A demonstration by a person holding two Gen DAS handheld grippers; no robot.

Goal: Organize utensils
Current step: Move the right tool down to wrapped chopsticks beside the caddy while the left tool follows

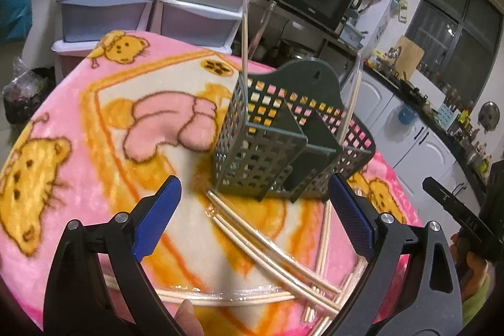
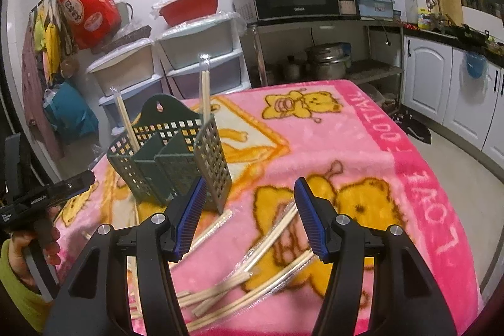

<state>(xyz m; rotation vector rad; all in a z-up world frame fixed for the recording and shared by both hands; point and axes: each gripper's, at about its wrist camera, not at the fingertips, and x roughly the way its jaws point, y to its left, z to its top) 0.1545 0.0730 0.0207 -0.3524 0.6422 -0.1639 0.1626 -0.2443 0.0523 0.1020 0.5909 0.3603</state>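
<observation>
— So why did the holder (image 1: 283, 134) stand in the middle of the table (image 1: 63, 122)?

— Because both my tongs could reach it there. It stood upright on the pink blanket, with one wrapped pair of chopsticks (image 1: 244, 30) already upright in its left compartment and another (image 1: 354, 90) leaning in the right one, seen from my left side.

— And the rest?

— Loose wrapped chopsticks (image 2: 271, 238) lay crossed on the near side of the table, just in front of the holder, some overlapping.

— What were your tongs doing?

— My left tongs (image 1: 252, 216) hung wide open above the near pile, holding nothing. My right tongs (image 2: 249, 216) were likewise open and empty, with a pair lying below the gap. I judged that spread suited dropping over one pair without dragging its neighbours.
</observation>
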